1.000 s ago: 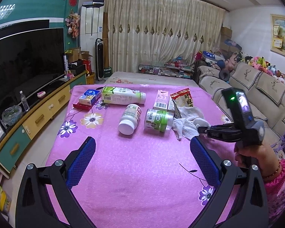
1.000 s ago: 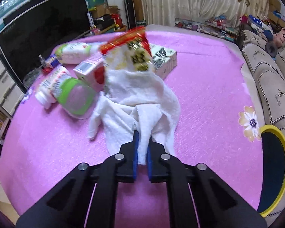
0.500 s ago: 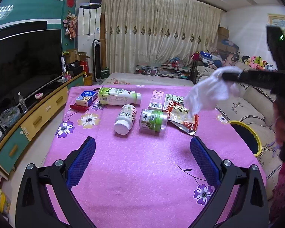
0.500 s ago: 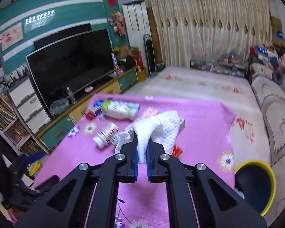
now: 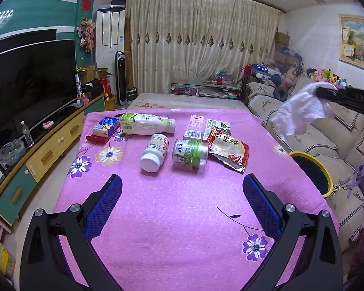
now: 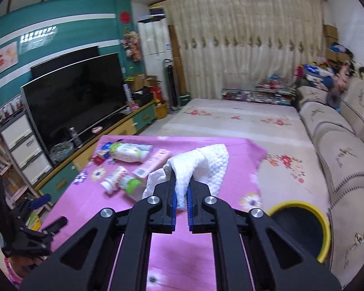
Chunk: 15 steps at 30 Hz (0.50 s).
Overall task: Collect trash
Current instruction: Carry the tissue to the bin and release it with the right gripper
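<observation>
Fingers (image 6: 173, 195) on the right gripper (image 6: 181, 197) are clamped tight on a white paper towel (image 6: 201, 167), which hangs in the air off the tabletop's (image 5: 182, 218) right edge, above the sofa side, with the yellow-rimmed bin (image 5: 313, 172) standing below it against that same edge. Over on the left gripper (image 5: 182, 206), the blue fingers (image 5: 104, 208) are spread wide with nothing between them, hovering over the near part of the pink flowered tabletop. Now the rest of the trash, biggest first: a green-and-white drink bottle (image 5: 146, 126) lies on its side toward the far edge, a green-banded jar (image 5: 190, 153) lies near the middle, and a white pill bottle (image 5: 155, 155) lies just beside it on the left. A red snack wrapper (image 5: 229, 151) sits to the jar's right, close to the right edge. Behind them, a pink carton (image 5: 194, 131) lies flat, and a blue tissue pack (image 5: 106, 126) sits by the far left corner.
</observation>
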{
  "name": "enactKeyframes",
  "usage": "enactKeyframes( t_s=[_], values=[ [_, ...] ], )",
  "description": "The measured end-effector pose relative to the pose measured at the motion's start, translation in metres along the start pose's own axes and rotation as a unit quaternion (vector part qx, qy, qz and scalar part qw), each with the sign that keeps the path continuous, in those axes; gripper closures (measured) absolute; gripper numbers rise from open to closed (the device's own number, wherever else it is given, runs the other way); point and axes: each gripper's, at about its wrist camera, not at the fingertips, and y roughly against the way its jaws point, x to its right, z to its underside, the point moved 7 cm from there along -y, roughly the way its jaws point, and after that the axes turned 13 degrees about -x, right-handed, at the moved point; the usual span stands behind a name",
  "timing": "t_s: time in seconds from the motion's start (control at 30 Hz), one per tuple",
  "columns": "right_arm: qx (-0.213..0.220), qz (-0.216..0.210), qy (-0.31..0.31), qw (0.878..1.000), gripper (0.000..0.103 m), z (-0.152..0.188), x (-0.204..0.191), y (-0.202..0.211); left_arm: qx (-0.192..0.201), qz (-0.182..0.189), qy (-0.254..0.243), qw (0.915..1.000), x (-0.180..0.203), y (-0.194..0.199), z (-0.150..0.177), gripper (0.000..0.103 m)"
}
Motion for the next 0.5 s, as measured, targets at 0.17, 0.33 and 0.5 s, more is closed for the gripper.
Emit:
enactKeyframes(
  t_s=[0.17, 0.33, 0.5],
  values=[
    [-0.006, 0.045, -0.057, 0.997, 0.097, 0.023, 0.067, 0.006, -0.004, 0.002, -0.009, 0.9999, 0.011, -0.005, -0.003, 0.005],
    [-0.028, 0.089, -0.113, 0.989, 0.097, 0.051, 0.131, 0.000, -0.014, 0.007, -0.019, 0.9997, 0.027, -0.014, -0.005, 0.005],
    [-0.054, 0.120, -0.149, 0.980, 0.096, 0.077, 0.177, -0.018, -0.018, 0.009, -0.035, 0.9992, 0.046, -0.019, -0.009, 0.005]
  ],
)
